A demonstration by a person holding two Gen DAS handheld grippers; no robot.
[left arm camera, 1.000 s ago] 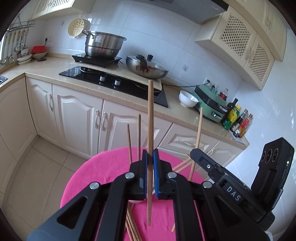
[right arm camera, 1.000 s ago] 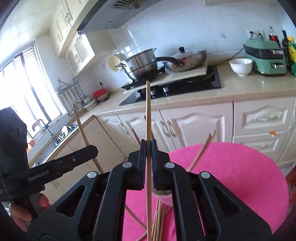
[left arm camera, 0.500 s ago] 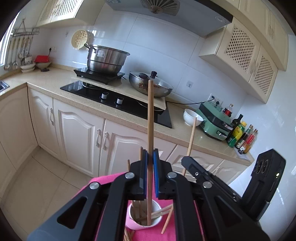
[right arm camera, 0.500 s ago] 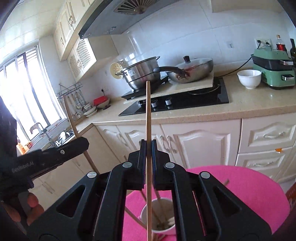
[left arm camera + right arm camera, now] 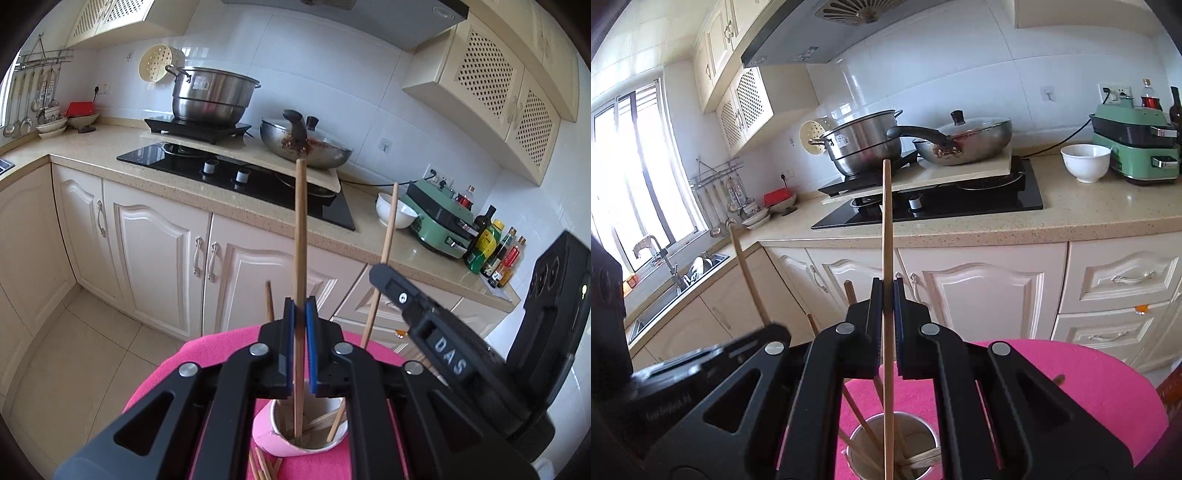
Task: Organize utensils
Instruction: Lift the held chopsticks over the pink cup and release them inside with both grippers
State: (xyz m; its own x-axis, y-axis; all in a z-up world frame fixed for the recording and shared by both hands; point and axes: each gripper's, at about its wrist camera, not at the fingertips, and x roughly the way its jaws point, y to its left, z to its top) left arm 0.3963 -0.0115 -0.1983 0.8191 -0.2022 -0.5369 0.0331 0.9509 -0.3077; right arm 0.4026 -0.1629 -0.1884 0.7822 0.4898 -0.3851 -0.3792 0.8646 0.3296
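My left gripper (image 5: 300,314) is shut on a wooden chopstick (image 5: 300,236) held upright, its lower end inside a white cup (image 5: 275,435) on the pink table (image 5: 207,354). My right gripper (image 5: 886,295) is shut on another upright chopstick (image 5: 886,229), its lower end inside the same cup (image 5: 857,446). The cup holds several chopsticks. The right gripper also shows at the right of the left wrist view (image 5: 384,273) with its chopstick (image 5: 388,229). The left gripper's chopstick (image 5: 748,277) shows at the left of the right wrist view.
Loose chopsticks (image 5: 262,467) lie on the pink cloth in front of the cup. Behind the table runs a counter (image 5: 110,147) with a hob (image 5: 236,173), a steel pot (image 5: 212,96), a wok (image 5: 306,144), a white bowl (image 5: 397,216) and bottles (image 5: 491,247).
Both grippers have come down and tilted toward the cup. The lower ends of both chopsticks have gone from above the table into the cup.
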